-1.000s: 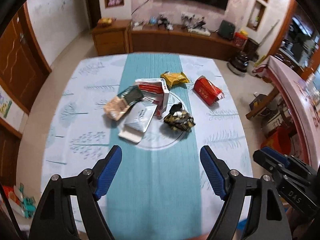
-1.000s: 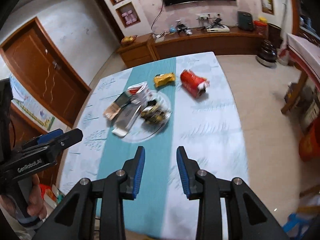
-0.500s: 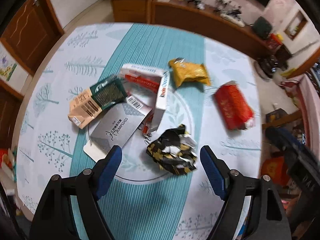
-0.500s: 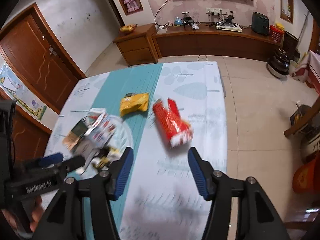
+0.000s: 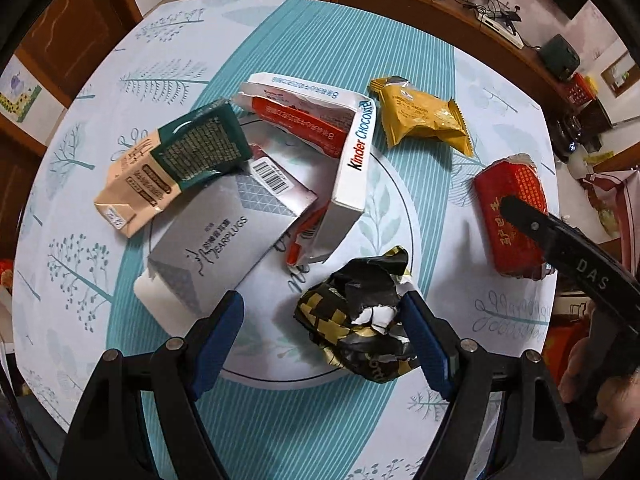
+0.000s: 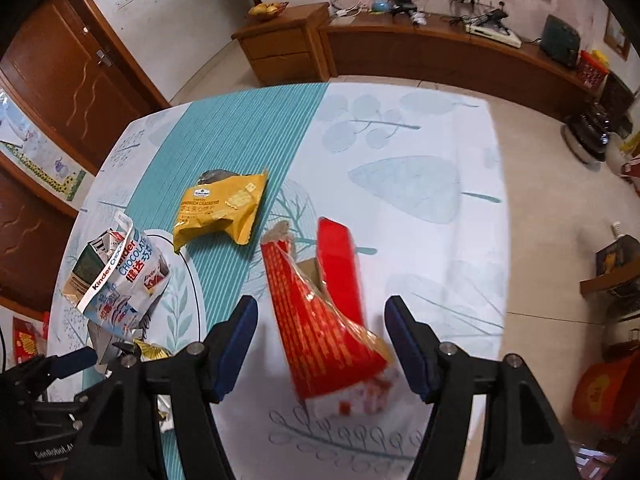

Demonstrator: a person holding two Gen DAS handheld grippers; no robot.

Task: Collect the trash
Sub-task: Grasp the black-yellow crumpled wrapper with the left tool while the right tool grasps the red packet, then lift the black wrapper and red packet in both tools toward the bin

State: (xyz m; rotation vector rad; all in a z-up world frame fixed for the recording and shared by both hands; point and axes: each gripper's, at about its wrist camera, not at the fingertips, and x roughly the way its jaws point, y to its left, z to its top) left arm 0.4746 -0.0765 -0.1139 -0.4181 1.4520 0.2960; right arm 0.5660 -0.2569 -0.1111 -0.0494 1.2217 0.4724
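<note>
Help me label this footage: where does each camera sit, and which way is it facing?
Left wrist: on the left gripper, looking steeply down at the black wrapper between its open jaws; a hand shows at right.
Right wrist: on the right gripper, angled down over the red pack between its open jaws, room beyond.
Both views show the red pack, yellow pack, Kinder box and each other's gripper.
</note>
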